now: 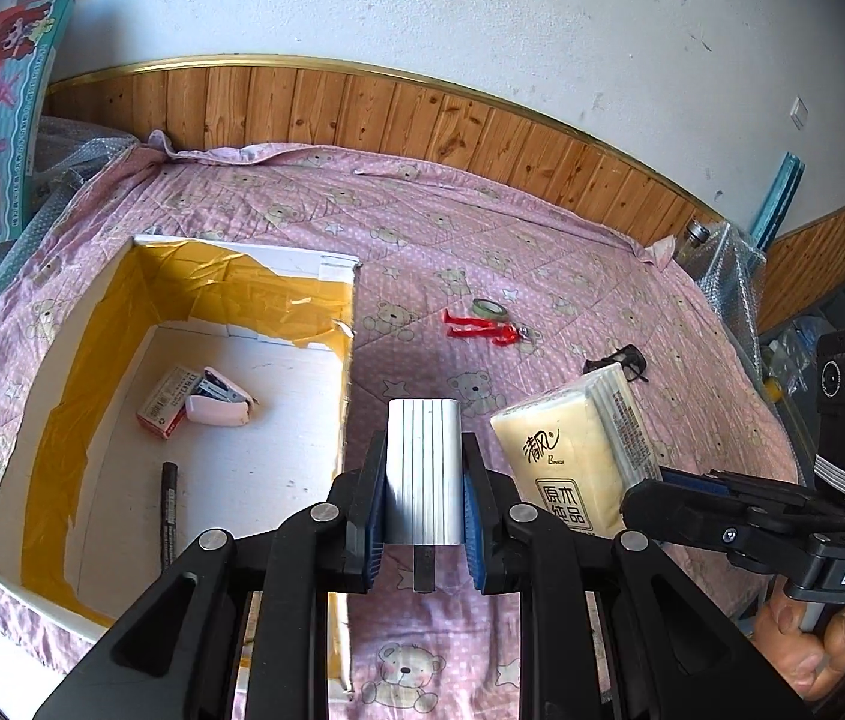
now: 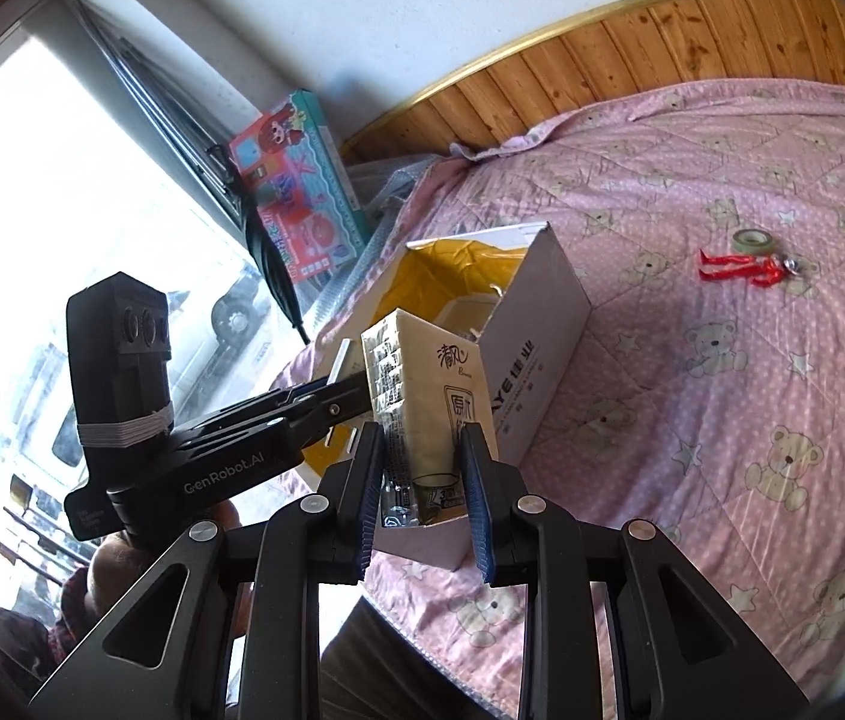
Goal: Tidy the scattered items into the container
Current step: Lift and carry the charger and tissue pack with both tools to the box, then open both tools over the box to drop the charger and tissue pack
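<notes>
Beside the box (image 1: pixel 182 420), both hand-held grippers carried items.
Left hand-held gripper (image 1: pixel 425 516) clamped a white charger (image 1: pixel 422 468), seemingly; right hand-held gripper (image 2: pixel 422 480) gripped the tissue pack (image 2: pixel 422 384), lower centre.

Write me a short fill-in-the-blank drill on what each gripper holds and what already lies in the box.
1. The left gripper is shut on a white ____.
2. The right gripper is shut on a pack of ____.
3. A black marker lies inside the ____, on its white floor.
4. The red ribbon lies on the pink ____, outside the box.

Missing words: charger; tissues; box; quilt
</notes>
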The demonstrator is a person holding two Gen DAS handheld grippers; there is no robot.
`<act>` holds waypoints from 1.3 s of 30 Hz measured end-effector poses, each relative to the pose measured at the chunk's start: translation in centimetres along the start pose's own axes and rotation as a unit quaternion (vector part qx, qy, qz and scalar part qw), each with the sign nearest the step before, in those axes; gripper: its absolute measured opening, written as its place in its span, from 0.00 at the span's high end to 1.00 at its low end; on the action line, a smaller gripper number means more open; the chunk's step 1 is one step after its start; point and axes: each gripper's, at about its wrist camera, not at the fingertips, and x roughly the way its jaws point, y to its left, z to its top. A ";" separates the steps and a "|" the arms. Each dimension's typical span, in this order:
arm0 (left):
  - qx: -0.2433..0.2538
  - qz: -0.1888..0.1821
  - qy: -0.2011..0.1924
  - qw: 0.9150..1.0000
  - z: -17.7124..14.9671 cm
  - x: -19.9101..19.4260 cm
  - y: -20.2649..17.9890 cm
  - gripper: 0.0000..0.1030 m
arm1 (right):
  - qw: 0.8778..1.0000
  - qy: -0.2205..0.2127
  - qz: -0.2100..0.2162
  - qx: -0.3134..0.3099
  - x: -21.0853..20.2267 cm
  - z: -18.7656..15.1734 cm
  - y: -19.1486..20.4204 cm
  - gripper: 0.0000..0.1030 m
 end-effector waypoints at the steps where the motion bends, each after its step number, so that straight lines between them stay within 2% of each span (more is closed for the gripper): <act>1: -0.004 0.003 -0.003 1.000 0.1 -0.3 0.5 0.79 | 1.000 0.001 0.002 -0.004 0.3 0.2 0.3 0.74; 15: -0.045 0.059 -0.032 0.997 1.0 -2.8 6.4 0.79 | 0.998 0.011 0.022 -0.059 4.5 3.1 4.6 0.74; 26: -0.048 0.113 -0.004 0.992 0.4 -0.5 8.7 0.79 | 0.996 0.037 0.006 -0.084 9.9 3.7 5.5 0.74; 39: -0.050 0.134 0.017 0.990 0.6 1.5 10.2 0.79 | 0.994 0.066 -0.017 -0.086 14.4 3.7 4.2 0.74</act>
